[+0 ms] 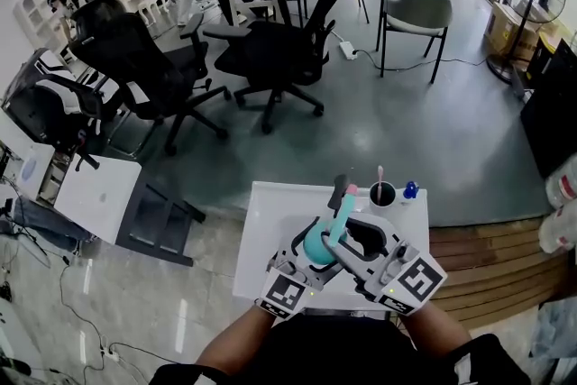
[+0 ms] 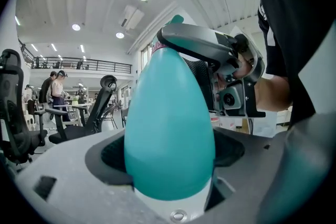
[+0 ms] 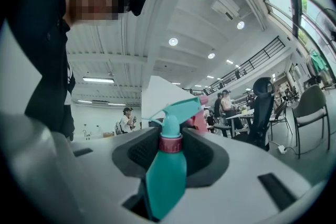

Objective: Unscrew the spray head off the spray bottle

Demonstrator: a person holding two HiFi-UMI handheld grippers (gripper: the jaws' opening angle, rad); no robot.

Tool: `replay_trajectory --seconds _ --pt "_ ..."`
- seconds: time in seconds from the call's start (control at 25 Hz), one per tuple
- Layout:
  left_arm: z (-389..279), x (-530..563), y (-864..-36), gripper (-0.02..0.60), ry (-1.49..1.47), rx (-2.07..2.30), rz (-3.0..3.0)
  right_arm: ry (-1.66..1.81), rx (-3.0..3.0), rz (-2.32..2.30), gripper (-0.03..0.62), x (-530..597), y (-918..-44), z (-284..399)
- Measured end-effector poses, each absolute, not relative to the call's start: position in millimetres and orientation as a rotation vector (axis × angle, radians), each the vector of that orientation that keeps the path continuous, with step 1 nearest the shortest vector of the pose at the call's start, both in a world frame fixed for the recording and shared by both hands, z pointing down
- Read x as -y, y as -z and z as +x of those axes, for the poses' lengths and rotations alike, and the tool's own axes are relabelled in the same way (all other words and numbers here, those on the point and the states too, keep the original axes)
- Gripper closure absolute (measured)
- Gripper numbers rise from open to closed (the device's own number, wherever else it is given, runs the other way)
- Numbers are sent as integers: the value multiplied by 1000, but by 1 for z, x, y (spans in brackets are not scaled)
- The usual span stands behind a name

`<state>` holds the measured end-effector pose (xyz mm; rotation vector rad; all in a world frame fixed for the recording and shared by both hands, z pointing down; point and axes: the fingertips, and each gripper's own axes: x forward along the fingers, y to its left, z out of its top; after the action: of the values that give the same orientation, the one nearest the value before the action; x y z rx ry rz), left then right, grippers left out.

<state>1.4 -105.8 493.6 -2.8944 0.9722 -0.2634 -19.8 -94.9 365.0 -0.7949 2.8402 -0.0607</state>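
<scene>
A teal spray bottle [image 1: 317,245] is held over the white table [image 1: 270,230], tilted, with its spray head [image 1: 343,206] and pink trigger pointing away from me. My left gripper [image 1: 309,250] is shut on the bottle's fat body [image 2: 169,128], which fills the gap between its jaws. My right gripper [image 1: 344,230] comes in from the right and is shut on the spray head at the pink collar [image 3: 170,144]. In the right gripper view the teal nozzle [image 3: 178,110] sticks out beyond the pads of my right gripper [image 3: 171,140].
A black cup [image 1: 382,194] with a stick in it and a small blue thing [image 1: 410,190] stand at the table's far edge. A wooden platform [image 1: 491,257] lies to the right. Office chairs [image 1: 270,50] stand beyond the table on the grey floor.
</scene>
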Motion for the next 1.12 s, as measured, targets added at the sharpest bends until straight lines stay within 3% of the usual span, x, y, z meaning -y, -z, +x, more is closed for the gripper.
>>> replay_trajectory --seconds 0.48,0.68,0.76,0.8,1.12 --pt "6 77 -475 146 215 -639 -2969 63 -2942 -333 461 61 -348 -27" --pt "-5 101 -479 146 234 -900 -2927 54 -2843 -533 450 84 -352 -25" --pt "-10 110 -479 146 243 -1006 -2900 64 -2808 -617 371 92 -351 -25" --pt "-12 114 -480 146 249 -1052 -2887 67 -2794 -655 365 95 -351 -24" --pt "-22 134 -483 146 278 -1292 -2789 130 -2770 -894 375 117 -355 -28"
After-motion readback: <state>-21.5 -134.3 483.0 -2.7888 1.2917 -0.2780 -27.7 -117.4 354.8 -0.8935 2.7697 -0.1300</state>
